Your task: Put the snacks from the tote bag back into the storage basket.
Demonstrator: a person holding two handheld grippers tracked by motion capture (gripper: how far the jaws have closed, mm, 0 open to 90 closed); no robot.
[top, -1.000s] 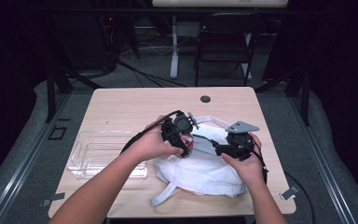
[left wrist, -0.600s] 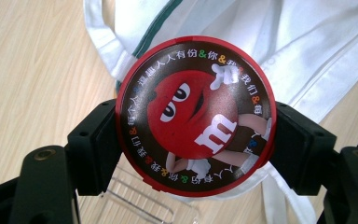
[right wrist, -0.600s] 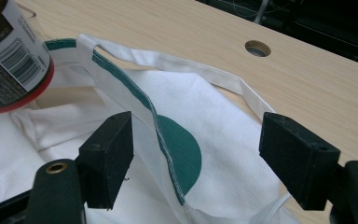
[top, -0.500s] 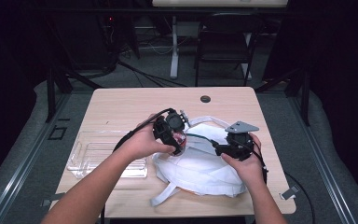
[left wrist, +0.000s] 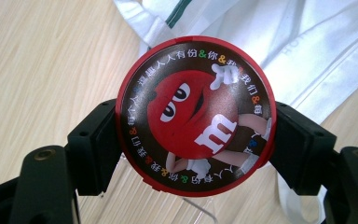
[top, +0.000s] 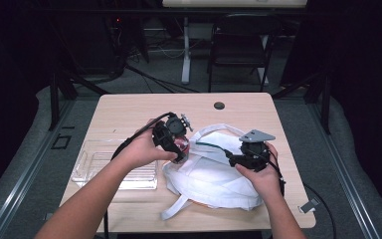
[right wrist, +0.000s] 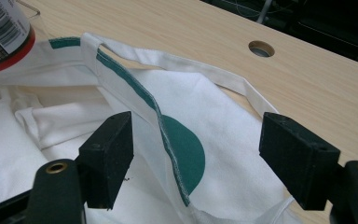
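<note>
A round red-rimmed candy tin [left wrist: 196, 114] with a red cartoon face on its lid sits clamped between the jaws of my left gripper [left wrist: 196, 142]. In the high view that left gripper [top: 175, 141] hangs over the left edge of a white cloth tote bag [top: 214, 177], with the tin [top: 182, 145] in it. My right gripper [top: 231, 158] rests on the bag's middle and is open. Its jaws [right wrist: 203, 158] straddle the bag's green-trimmed hem [right wrist: 168, 135] without closing on it. The tin's barcoded side [right wrist: 0, 28] shows at top left.
A clear plastic tray [top: 104, 164] lies on the left of the wooden table [top: 129, 112]. A cable hole [top: 219, 105] is near the far edge. The bag's straps [top: 179, 206] trail toward the front edge. A chair and desk legs stand beyond the table.
My left gripper has shifted a little to the left with the tin held in it. The right gripper has stayed on the bag.
</note>
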